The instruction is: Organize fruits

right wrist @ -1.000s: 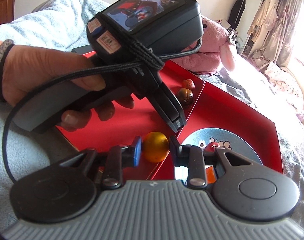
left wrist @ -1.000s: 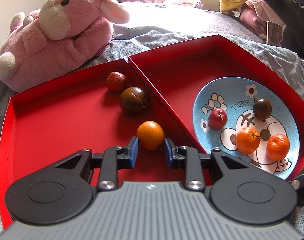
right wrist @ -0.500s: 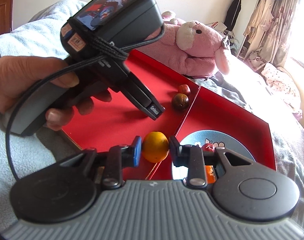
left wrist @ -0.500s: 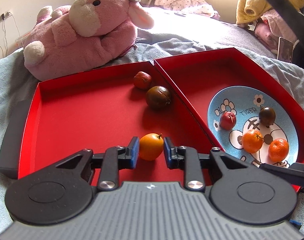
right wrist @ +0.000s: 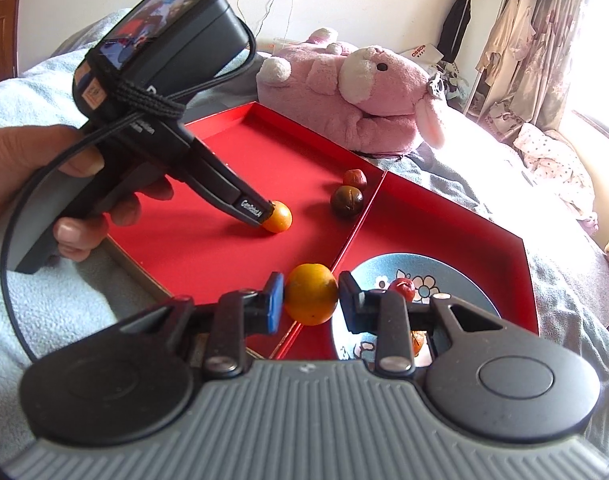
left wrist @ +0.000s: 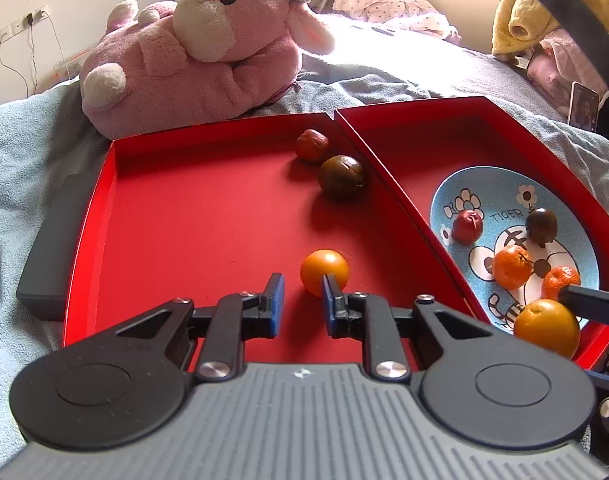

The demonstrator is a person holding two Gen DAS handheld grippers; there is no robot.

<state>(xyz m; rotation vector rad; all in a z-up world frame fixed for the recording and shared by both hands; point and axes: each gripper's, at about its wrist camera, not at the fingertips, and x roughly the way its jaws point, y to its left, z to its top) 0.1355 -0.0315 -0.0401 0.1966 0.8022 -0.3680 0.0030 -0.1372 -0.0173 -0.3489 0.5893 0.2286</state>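
Matt red card on the tray (left wrist: 192, 200), a glossy glazed plate (left wrist: 500, 184), fuzzy pink plush on the toy (left wrist: 208, 60), nubbly terry blanket (left wrist: 16, 152) underneath.

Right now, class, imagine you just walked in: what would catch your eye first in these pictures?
Probably the big pink plush bunny lying on the bed behind the bright red tray. Next, the orange gripped in the right gripper over the tray's divider, and the blue cartoon plate of small fruits in the right compartment.

Bright daylight from the window (right wrist: 600, 120), blown-out bedding, soft fruit shadows, fisheye-bent edges
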